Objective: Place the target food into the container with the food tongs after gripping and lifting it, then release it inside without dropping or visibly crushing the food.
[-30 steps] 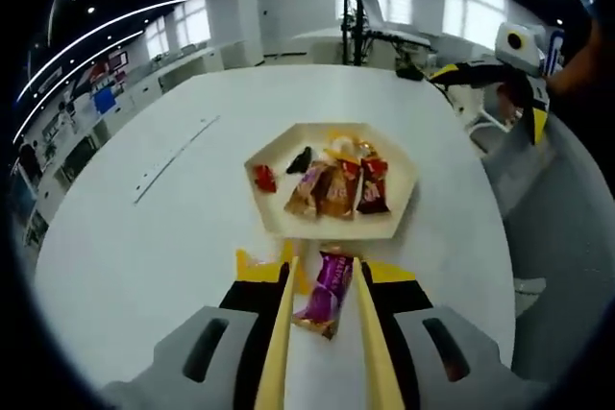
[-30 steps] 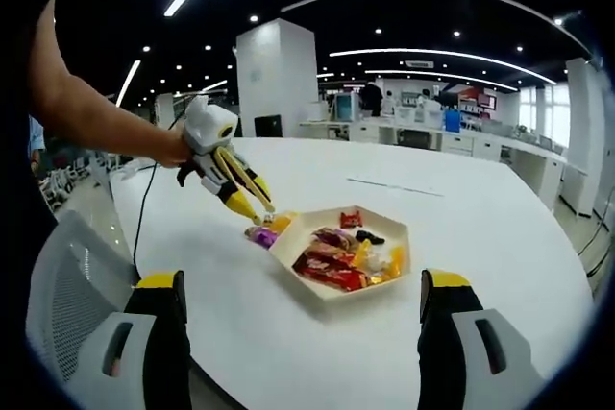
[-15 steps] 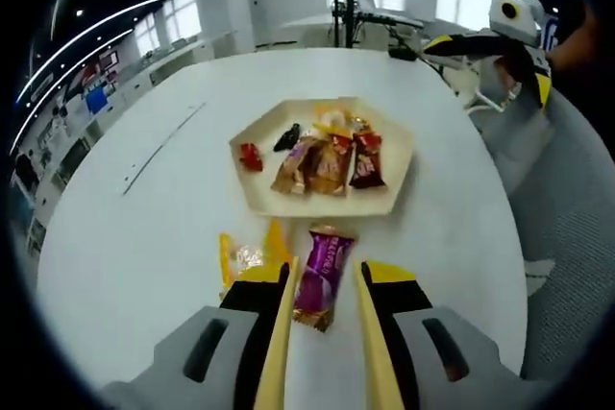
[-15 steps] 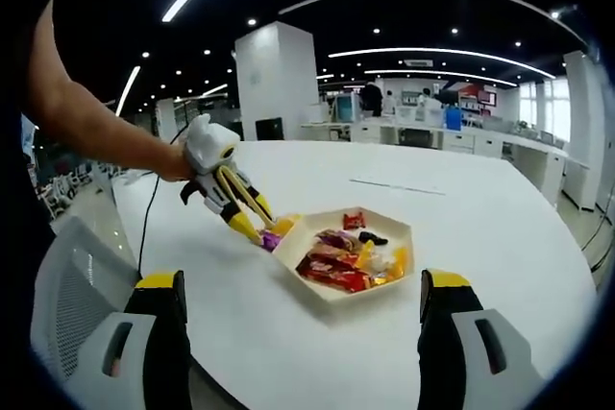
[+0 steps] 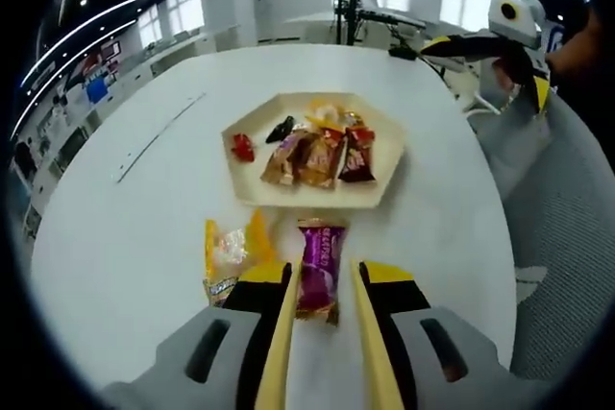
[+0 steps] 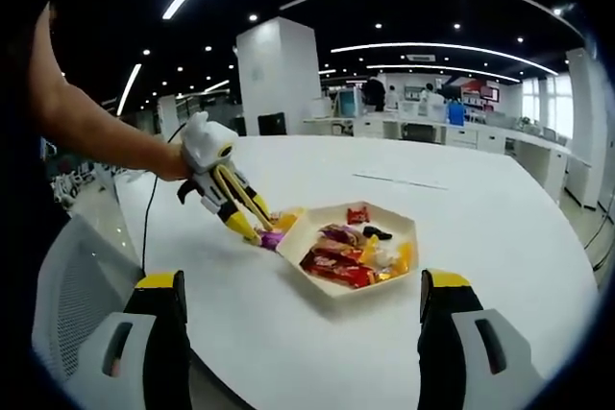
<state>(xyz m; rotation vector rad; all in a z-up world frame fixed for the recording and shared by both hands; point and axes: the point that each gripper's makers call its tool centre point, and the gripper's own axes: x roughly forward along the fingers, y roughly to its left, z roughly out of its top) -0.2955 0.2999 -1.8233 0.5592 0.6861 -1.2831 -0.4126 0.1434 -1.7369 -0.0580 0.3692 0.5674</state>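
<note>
Hexagonal tray [image 5: 252,194] of wrapped sweets [image 5: 317,153] on the white bench [image 5: 125,228].
Left claw [image 5: 323,285] straddles a purple packet [image 5: 320,266], grip uncertain; right claw [image 6: 303,306] gapes wide, empty.

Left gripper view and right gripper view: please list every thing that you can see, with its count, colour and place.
purple snack packet: one, purple, on the table between the left tongs.
yellow snack packet: one, yellow and clear, on the table left of the purple one.
tray: one, cream, six-sided, mid-table, holding assorted wrapped snacks.
table: one, white, round.
chair: one, grey mesh, at the table edge.
left gripper: tongs yellow, apart, around the purple packet.
right gripper: black and yellow, wide open, above the table edge.
</note>
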